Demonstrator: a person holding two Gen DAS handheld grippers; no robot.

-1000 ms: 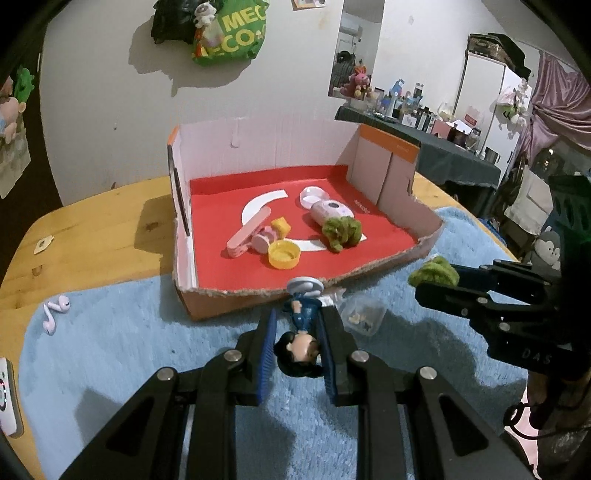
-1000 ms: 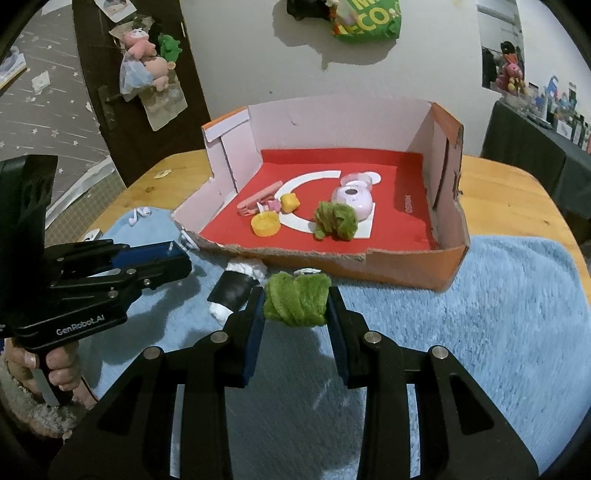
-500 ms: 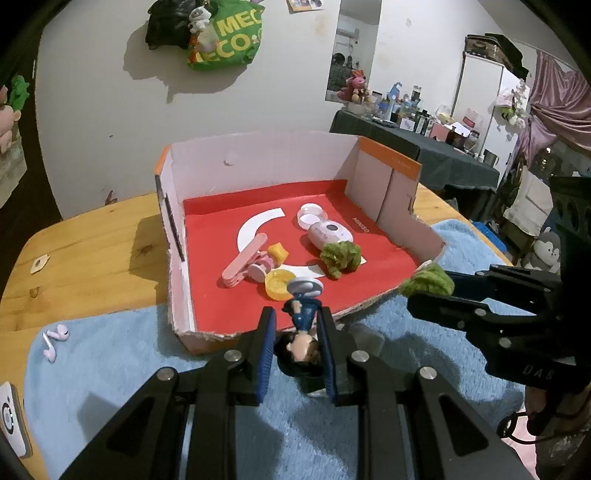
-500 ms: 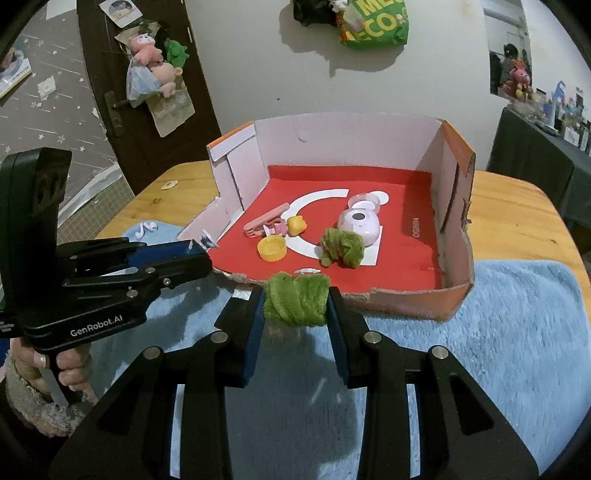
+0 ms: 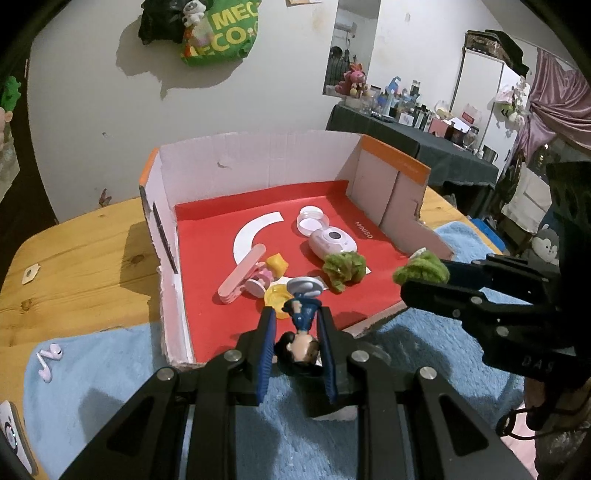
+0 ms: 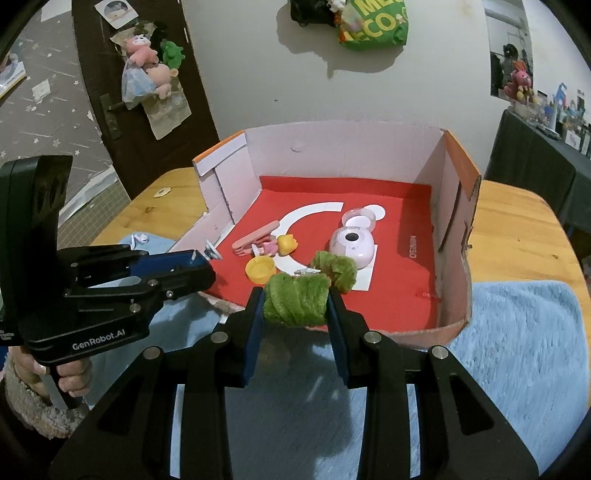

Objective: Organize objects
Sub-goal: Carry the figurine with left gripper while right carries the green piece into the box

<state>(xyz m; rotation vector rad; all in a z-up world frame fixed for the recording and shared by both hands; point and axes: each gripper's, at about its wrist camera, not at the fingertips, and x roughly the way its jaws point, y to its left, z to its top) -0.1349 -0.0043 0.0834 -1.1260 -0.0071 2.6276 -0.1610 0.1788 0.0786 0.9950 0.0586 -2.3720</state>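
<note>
Cardboard box [image 5: 255, 173], red-floored, is occupying frame centre; left gripper [image 5: 297, 325] is clamping a figurine [image 5: 301, 332] head-down at lower centre, over the box's near edge. Right gripper [image 6: 295, 306] is squeezing a green scrunchie [image 6: 295, 299] at centre, above the blue towel [image 6: 517, 350]; second scrunchie [image 6: 336, 271] is lying inside

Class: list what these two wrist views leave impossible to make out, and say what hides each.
- Small dark-haired figurine: face turned down between the left gripper fingers.
- Fuzzy green scrunchie: underside, right view, hidden by right gripper fingers.
- Green wall bag: lettering cut by top edge.
</note>
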